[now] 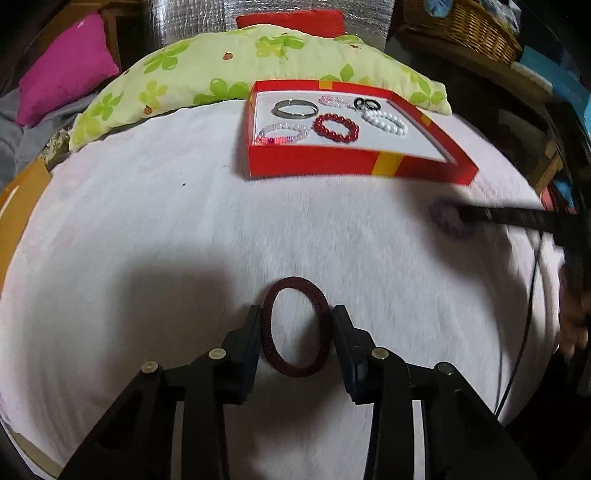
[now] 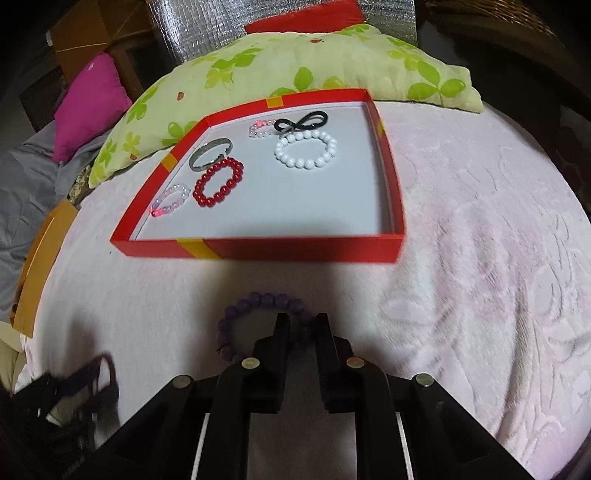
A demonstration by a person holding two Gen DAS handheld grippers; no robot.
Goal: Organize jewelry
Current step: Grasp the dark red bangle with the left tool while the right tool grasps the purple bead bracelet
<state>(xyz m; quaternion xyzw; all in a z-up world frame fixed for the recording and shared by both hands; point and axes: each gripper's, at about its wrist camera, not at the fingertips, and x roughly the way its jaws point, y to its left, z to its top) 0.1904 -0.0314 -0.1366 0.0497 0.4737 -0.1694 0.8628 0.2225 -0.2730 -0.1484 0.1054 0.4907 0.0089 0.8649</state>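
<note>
A dark maroon hair band (image 1: 295, 328) lies on the pale pink cloth (image 1: 147, 240). My left gripper (image 1: 296, 321) straddles it, pads close against its sides, with a sliver of cloth still showing at the right pad. A purple bead bracelet (image 2: 255, 317) lies in front of the red box (image 2: 258, 249). My right gripper (image 2: 303, 325) stands narrow, shut on the bracelet's right side. In the box lie a silver bangle (image 1: 295, 108), a red bead bracelet (image 1: 335, 127), a white one (image 1: 386, 122), a clear pink one (image 1: 282, 133) and a black tie (image 1: 365, 104).
A green floral pillow (image 1: 207, 74) lies right behind the box, and a magenta cushion (image 1: 66, 66) sits at far left. An orange board (image 1: 22, 192) lines the cloth's left edge. A wicker basket (image 1: 465, 26) stands at back right. A hand (image 1: 574, 317) and a cable (image 1: 524, 332) show at right.
</note>
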